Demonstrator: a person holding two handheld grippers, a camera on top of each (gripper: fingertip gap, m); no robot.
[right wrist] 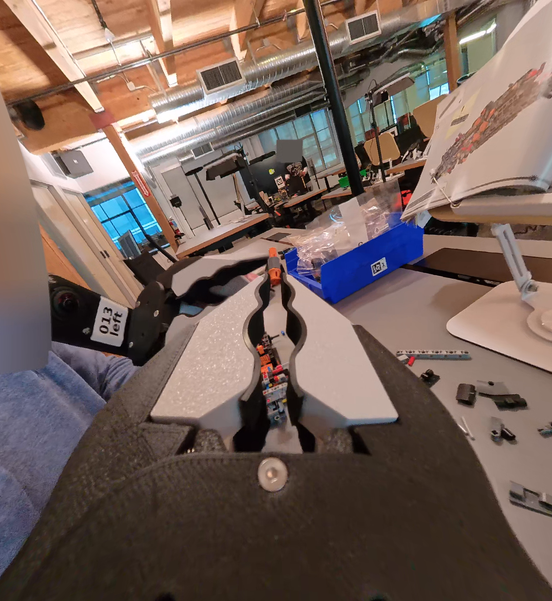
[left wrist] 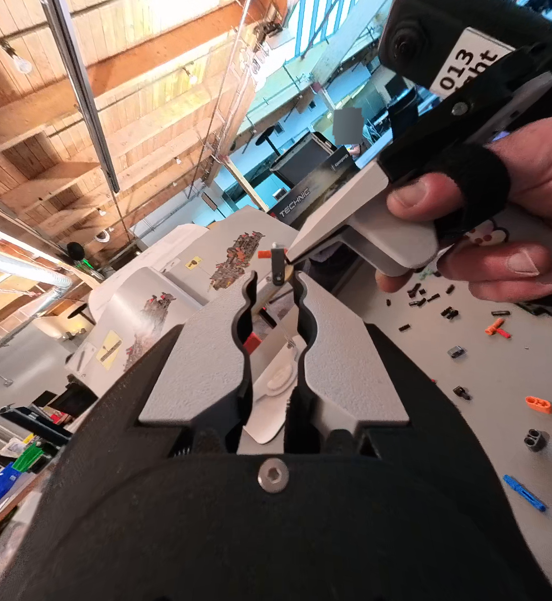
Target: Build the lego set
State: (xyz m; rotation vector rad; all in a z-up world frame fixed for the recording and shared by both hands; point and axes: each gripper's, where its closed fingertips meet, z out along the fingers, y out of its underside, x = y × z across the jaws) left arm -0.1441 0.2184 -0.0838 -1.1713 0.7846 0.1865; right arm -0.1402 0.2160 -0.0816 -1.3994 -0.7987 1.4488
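A: Both views bright. Daylight comes from the windows (right wrist: 304, 140), which are blown out blue-white in the left wrist view, plus ceiling bulbs (left wrist: 23, 65).

B: Shadows?

A: Soft. A faint one lies under the loose parts (left wrist: 540, 404) on the desk (left wrist: 398, 312).

B: Distortion?

A: Heavy fisheye, with beams and the pole (right wrist: 330, 94) bending toward the edges. The grey plate pieces (right wrist: 541, 502) at lower right are smeared. The instruction booklet (left wrist: 157, 305) is hazy with glare.

Both cameras sit close behind their own grey fingers, tilted up over the grey table (right wrist: 408, 312). Each sees the other gripper: at 1 o'clock in the left view, 9 o'clock in the right; both share the open instruction booklet (left wrist: 183, 292).
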